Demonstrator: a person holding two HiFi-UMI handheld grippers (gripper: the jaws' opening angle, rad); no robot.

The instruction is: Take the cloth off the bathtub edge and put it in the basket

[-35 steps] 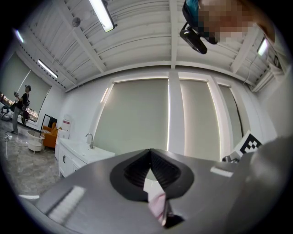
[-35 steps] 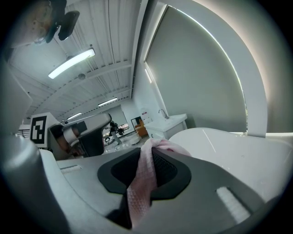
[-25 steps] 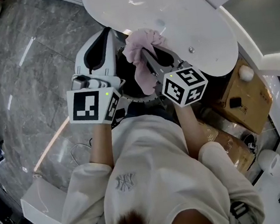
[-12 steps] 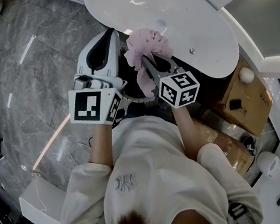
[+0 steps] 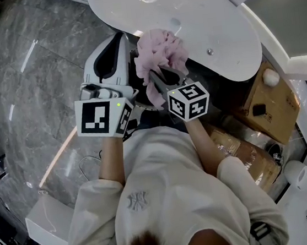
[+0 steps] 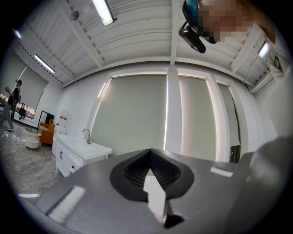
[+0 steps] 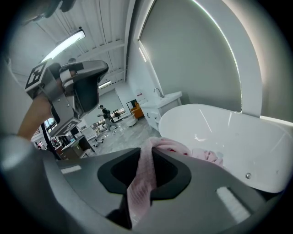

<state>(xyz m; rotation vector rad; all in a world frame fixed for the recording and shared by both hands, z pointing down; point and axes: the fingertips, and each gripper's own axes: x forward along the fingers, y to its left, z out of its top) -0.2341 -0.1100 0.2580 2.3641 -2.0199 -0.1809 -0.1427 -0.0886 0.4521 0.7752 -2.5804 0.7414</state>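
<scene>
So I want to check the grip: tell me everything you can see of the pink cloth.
The pink cloth looks soft, with a fine woven texture. It is crumpled into a bunch past the tips of the right gripper, whose jaws pinch it, and a narrow strip trails back between them. It is held by the white bathtub; whether they touch is unclear.

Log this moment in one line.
right hand-held gripper: shut on pink cloth | cloth: hangs from jaws, near bathtub | left hand-held gripper: shut, empty
</scene>
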